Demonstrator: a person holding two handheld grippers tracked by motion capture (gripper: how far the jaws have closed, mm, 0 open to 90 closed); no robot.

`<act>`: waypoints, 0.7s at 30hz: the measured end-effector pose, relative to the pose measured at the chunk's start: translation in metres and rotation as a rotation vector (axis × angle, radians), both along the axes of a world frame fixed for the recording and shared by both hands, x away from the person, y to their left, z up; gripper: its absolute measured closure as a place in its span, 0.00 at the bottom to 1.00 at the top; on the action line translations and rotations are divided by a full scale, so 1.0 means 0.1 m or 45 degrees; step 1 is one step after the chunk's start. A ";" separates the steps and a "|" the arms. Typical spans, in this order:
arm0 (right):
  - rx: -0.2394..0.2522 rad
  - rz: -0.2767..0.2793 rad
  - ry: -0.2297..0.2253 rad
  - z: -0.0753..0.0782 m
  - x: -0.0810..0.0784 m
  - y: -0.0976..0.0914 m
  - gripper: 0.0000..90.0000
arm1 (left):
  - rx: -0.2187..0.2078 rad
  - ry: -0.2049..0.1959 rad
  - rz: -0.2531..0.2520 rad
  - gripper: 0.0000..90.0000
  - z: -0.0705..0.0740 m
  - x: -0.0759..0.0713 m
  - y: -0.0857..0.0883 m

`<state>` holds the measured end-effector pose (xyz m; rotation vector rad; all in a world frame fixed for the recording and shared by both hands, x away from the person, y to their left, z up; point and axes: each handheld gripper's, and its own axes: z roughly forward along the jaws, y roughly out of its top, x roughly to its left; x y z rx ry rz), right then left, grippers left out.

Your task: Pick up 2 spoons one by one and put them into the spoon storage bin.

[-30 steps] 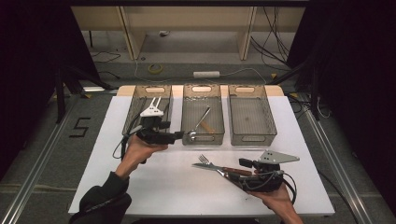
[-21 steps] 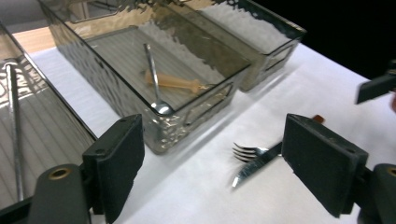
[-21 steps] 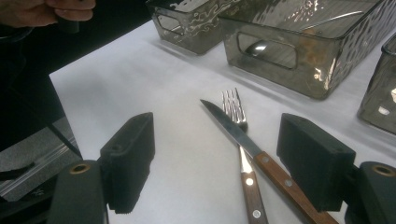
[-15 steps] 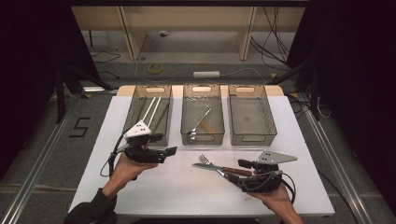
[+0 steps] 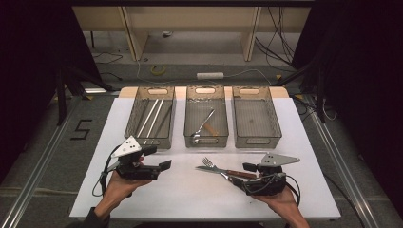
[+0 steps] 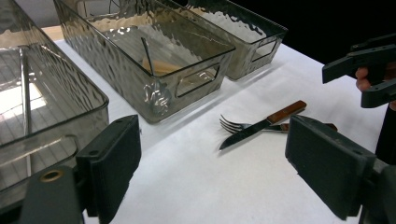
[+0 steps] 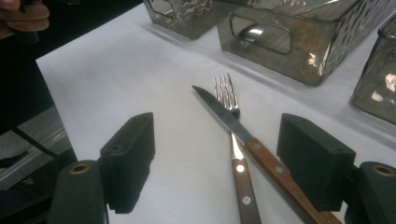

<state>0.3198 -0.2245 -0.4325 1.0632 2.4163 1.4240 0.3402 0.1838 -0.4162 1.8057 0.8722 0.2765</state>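
A knife (image 5: 212,170) and a fork (image 5: 207,163), both with brown wooden handles, lie crossed on the white table (image 5: 190,202), in front of the middle bin. My right gripper (image 5: 242,175) is open and low over the handles. In the right gripper view the knife (image 7: 233,126) and the fork (image 7: 227,95) run out from between its apart jaws (image 7: 222,161). My left gripper (image 5: 159,158) is open at the left front with nothing between its jaws, which have just been opening. It points at the knife (image 6: 261,127) and fork (image 6: 233,125) from a distance.
Three clear ribbed bins stand in a row at the back. The left bin (image 5: 135,118) holds long metal sticks, the middle bin (image 5: 189,118) a spoon and a wooden piece, and the right bin (image 5: 272,118) looks empty. The table's edges drop to the floor.
My left gripper has drawn back from the front of the middle bin, toward the near left, and sunk lower. The right gripper, knife and fork have not moved.
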 end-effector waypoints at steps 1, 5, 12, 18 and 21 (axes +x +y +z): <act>-0.006 0.000 0.006 -0.01 0.00 0.00 0.32 | -0.001 0.001 0.004 0.20 0.00 -0.01 0.01; -0.038 0.007 0.018 -0.02 0.01 0.01 0.32 | -0.021 -0.002 0.027 0.19 -0.01 -0.08 0.06; -0.111 0.015 0.057 -0.06 0.03 0.02 0.32 | -0.064 0.005 0.023 0.19 0.00 -0.16 0.11; -0.163 0.012 0.076 -0.08 0.05 0.02 0.32 | -0.024 -0.006 0.035 0.19 -0.02 -0.18 0.13; -0.197 0.006 0.076 -0.08 0.04 0.03 0.32 | 0.005 -0.017 0.040 0.19 -0.04 -0.20 0.13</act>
